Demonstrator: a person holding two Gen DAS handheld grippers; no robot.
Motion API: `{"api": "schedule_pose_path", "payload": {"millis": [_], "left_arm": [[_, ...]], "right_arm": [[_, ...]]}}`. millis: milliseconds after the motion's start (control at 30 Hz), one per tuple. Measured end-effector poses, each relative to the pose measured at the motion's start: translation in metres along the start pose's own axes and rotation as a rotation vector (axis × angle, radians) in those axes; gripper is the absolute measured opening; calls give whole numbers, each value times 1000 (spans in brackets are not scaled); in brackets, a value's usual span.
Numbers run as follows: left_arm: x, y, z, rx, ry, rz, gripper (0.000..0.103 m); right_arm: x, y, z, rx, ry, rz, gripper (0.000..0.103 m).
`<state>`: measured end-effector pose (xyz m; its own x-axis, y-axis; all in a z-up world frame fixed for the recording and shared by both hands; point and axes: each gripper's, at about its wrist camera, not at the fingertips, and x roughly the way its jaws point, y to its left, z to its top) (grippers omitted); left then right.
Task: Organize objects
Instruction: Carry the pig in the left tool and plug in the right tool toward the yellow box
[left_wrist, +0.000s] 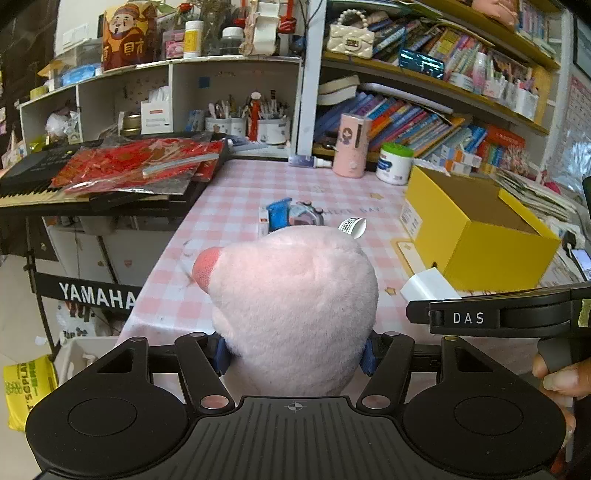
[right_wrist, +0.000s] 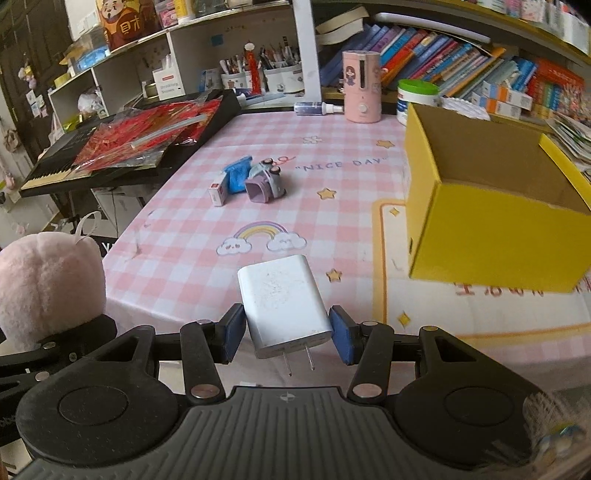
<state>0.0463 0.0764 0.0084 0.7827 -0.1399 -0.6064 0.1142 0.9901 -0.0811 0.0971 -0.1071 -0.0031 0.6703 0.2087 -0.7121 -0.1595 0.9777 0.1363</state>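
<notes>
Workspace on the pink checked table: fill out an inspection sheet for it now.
Surface: pink checked tablecloth with rainbow and star prints.
Job's things: pink plush toy held in the left gripper; white charger plug held in the right gripper, prongs toward the camera; open yellow box at the right, no contents visible; small toy cluster mid-table.
Clutter: pink humidifier, green-lidded tub, spray bottle along the back edge.
Grippers: both shut on their loads.
Cables: nothing seen.
Surroundings: keyboard under red packets at the left; crowded bookshelves behind.
</notes>
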Motion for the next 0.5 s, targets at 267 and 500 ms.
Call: {"api": "schedule_pose_path", "payload": {"millis": [267,500], "left_arm": [[-17,-10,-17,38,12,-22,62],[-24,-22,-26,72,18,-63,62]], "right_arm": [[-18,-2,-28,40,-2,-10,47],[-34,-12,-47,77,-7,-37,47]]}}
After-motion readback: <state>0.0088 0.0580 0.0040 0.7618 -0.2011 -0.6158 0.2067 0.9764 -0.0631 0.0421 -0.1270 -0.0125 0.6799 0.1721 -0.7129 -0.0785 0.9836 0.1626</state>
